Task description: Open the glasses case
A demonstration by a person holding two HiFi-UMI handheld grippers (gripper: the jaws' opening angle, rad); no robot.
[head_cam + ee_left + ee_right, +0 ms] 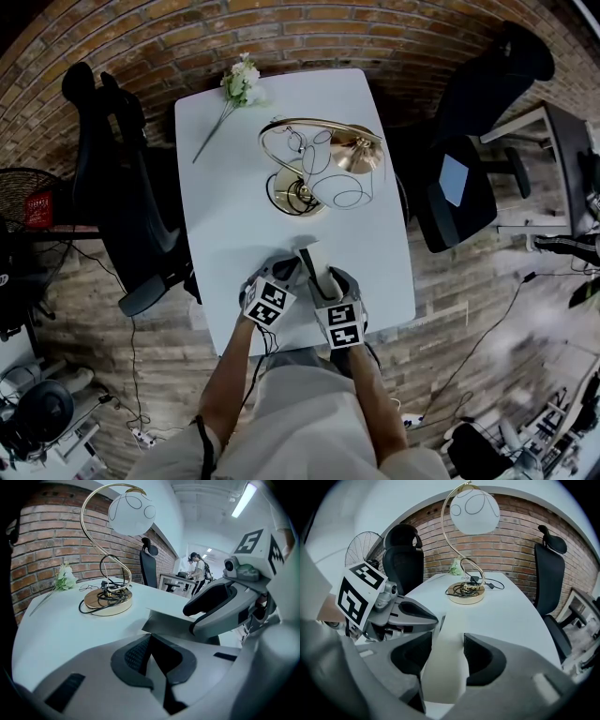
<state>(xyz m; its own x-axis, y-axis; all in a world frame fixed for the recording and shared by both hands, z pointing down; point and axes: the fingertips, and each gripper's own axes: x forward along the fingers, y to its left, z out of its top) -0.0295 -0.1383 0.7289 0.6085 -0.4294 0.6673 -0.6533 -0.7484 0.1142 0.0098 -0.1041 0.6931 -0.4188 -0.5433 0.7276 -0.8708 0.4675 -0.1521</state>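
Note:
A cream glasses case [312, 255] lies near the front edge of the white table [230, 234], between my two grippers. In the right gripper view the case [447, 639] fills the gap of my right gripper [447, 656], and both dark pads touch its sides. My left gripper [157, 660] has its jaws almost together, with a thin edge of the case [166, 620] pinched between the pads. In the head view the left gripper [289, 270] is at the case's left and the right gripper [323, 277] is over its near end.
A gold lamp with a white globe [319, 169] stands mid-table, with its cable coiled on the base. A white flower [239, 84] lies at the far left corner. Black office chairs [131, 197] [469, 169] flank the table, and a fan [28, 216] stands at the left.

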